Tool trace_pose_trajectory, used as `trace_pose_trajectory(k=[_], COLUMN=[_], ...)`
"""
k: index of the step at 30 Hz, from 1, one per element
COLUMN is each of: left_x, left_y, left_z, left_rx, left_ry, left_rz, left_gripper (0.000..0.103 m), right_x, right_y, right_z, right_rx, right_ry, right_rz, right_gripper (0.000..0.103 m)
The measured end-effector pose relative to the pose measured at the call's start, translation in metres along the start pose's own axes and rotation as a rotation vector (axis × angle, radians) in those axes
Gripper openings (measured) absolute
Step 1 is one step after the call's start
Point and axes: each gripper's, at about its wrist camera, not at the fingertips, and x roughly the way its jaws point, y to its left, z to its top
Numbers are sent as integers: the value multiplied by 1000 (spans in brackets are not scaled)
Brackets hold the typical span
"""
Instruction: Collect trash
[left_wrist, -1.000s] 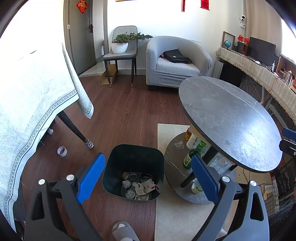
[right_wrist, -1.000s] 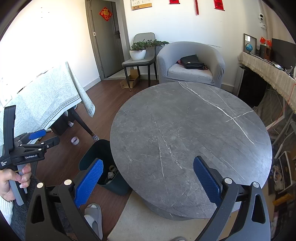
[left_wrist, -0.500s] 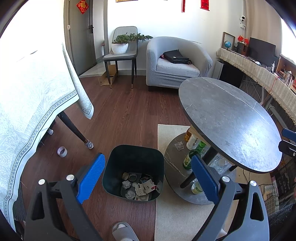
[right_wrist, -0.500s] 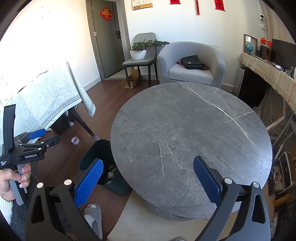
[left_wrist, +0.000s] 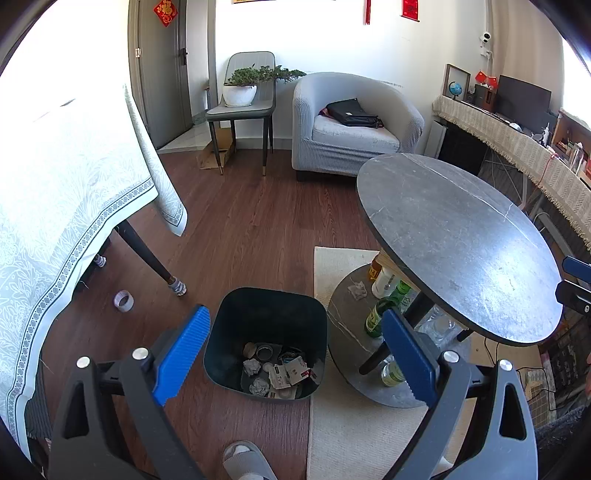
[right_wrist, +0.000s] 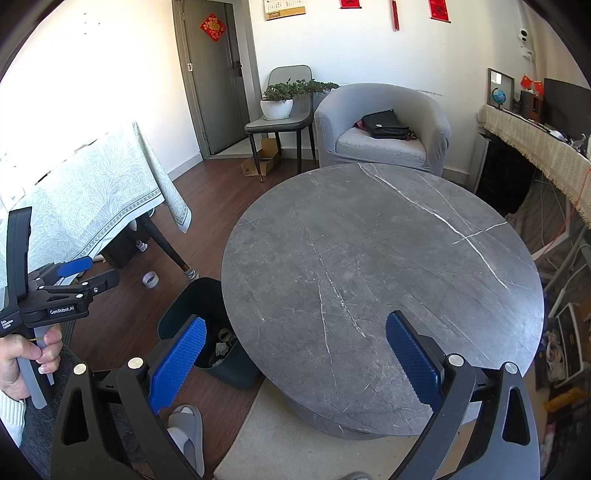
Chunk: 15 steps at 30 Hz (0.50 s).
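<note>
1. Left wrist view: the left gripper (left_wrist: 295, 350) hangs above the floor with its blue fingers (left_wrist: 181, 354) spread wide and nothing between them.
2. Straight below stands the dark bin (left_wrist: 271, 314), on the wood floor just beside the rug (left_wrist: 332, 258). In it lie crumpled paper balls (left_wrist: 252, 366), torn packaging (left_wrist: 284, 374) and some round lids; the smaller bits are hard to make out.
3. The round grey tabletop (left_wrist: 461, 240) covers most of the lower shelf (left_wrist: 343, 332). A crumpled scrap (left_wrist: 357, 290) and a few bottles (left_wrist: 375, 315) show on that shelf; the rest is hidden.
4. A roll of tape (left_wrist: 123, 300) lies on the floor near a table leg. A slipper (left_wrist: 245, 459) is cut off at the bottom edge.
5. Right wrist view: the right gripper (right_wrist: 295, 358) hovers over the bare tabletop, fingers (right_wrist: 177, 363) released and wide apart, empty.
6. The tabletop's edge hides half of the bin; only a little trash shows inside.
7. At the left edge a hand (right_wrist: 22, 362) holds the other gripper's handle.
</note>
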Motion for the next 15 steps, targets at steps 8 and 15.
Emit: trace_pose_trajectory(k=[8,15], left_x=[-1,0], left_y=[0,1], left_z=[1,1], left_rx=[-1,-3], left_ry=[1,1], left_rz=[-2,-3], left_gripper=[96,96], right_x=[0,0], right_y=[0,0], right_z=[0,-1], right_rx=[0,0], right_ry=[0,0], right_rz=[0,-1], right_gripper=[99,99])
